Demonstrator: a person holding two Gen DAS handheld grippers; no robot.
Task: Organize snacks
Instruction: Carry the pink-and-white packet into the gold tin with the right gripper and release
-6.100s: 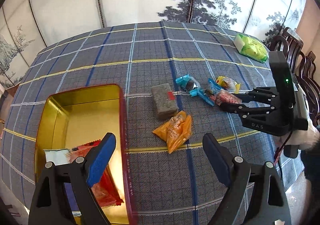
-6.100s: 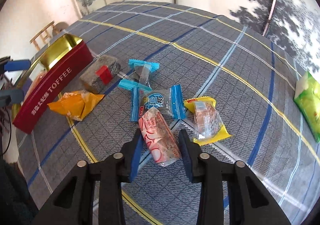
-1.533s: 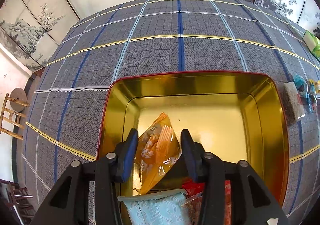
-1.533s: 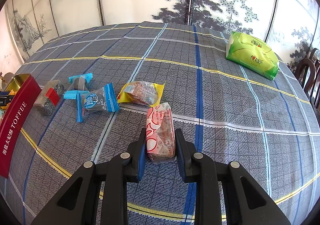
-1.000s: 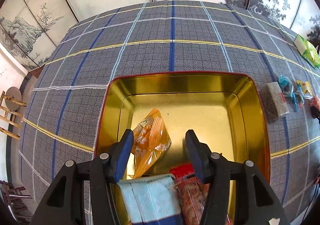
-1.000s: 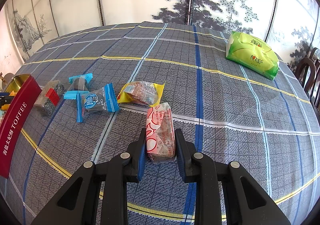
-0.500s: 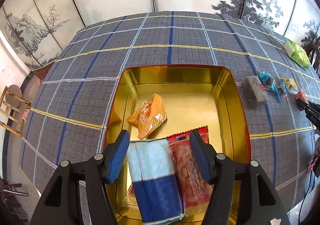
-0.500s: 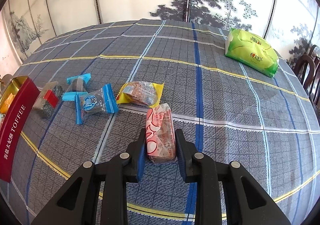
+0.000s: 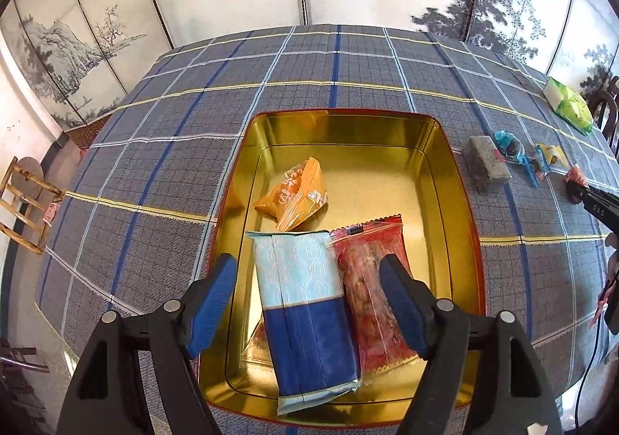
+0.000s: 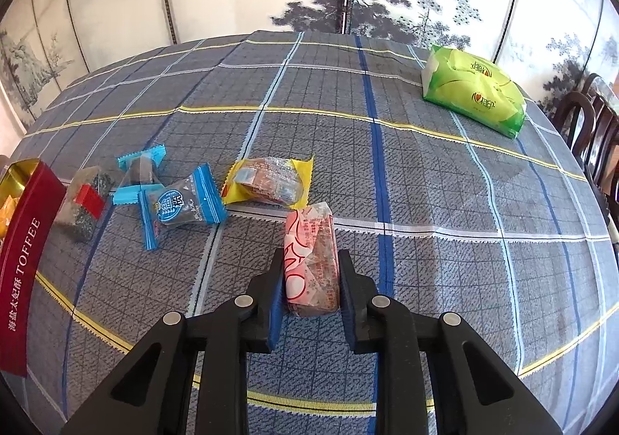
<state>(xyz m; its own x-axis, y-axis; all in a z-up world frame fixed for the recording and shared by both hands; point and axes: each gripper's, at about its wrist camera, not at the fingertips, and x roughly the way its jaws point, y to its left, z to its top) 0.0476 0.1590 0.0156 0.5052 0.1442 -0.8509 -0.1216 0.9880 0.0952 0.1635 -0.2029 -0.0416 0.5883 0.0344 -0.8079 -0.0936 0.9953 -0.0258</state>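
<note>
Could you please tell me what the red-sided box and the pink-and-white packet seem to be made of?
Red-sided gold-lined box: apparently tin-plate metal, since its glossy gold inside mirrors light. Pink-and-white snack packet: thin, partly clear plastic film, crinkled, shiny, with contents visible.

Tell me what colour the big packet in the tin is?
The big packet is pale blue with wavy lines on top, dark blue below; the left wrist view shows it best.
</note>
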